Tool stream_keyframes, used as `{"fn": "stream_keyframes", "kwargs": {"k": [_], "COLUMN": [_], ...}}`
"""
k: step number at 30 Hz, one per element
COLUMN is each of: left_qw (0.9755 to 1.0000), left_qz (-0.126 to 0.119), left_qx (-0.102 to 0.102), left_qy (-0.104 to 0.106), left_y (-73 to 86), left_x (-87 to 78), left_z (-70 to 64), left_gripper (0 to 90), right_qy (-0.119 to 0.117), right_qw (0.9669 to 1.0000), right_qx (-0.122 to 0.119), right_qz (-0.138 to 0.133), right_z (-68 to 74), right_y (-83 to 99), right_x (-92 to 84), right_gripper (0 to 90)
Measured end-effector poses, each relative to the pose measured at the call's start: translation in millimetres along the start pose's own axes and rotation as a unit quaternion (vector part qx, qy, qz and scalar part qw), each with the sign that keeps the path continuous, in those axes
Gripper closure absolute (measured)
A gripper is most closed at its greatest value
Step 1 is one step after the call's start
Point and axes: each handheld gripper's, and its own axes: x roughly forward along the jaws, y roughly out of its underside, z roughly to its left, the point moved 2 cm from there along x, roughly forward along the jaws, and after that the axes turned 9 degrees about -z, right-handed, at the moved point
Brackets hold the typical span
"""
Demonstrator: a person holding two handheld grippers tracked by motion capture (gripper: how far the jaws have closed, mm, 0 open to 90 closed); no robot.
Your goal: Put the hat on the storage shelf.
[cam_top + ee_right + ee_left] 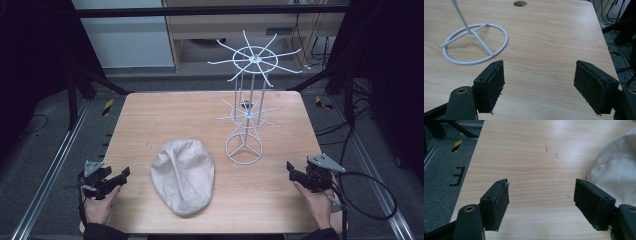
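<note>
nearest, the left gripper (119,176) and right gripper (291,169) rest at the pale wooden table's (150,115) front corners, jaws spread wide, holding nothing. between them lies the off-white fabric cap (183,175). beyond stands the white wire two-tier hanging rack (246,107). probably the cap goes on a prong; pinch its edge, not the crown. its brim is hard to make out.

High view looks down over the table (150,115); both gripper views skim close above its wood.
</note>
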Motion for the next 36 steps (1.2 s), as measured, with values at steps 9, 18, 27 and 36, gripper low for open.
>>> {"fn": "stream_keyframes", "kwargs": {"k": [9, 18, 27, 36], "left_qw": [0.9993, 0.9973, 0.9955, 0.992], "left_qz": [-0.013, -0.027, -0.029, -0.03], "left_qx": [0.021, 0.033, 0.053, 0.07], "left_qy": [0.03, 0.061, 0.073, 0.1], "left_y": [-11.2, -21.0, -28.3, -37.1], "left_x": [-15.6, -24.4, -28.9, -28.8], "left_z": [-22.5, -47.9, -70.3, -96.6], "left_gripper": [35.1, 39.0, 39.3, 39.5], "right_qy": [-0.007, -0.014, -0.013, -0.012], "right_qw": [0.9999, 0.9998, 0.9998, 0.9998], "right_qx": [-0.006, -0.008, -0.015, -0.014], "right_qz": [-0.004, -0.006, -0.004, -0.004], "right_z": [6.0, 12.0, 13.2, 14.2], "right_y": [-6.9, -11.6, -12.7, -13.0], "right_x": [-14.0, -17.0, -17.6, -16.9], "right_gripper": [26.0, 27.1, 27.2, 27.3]}}
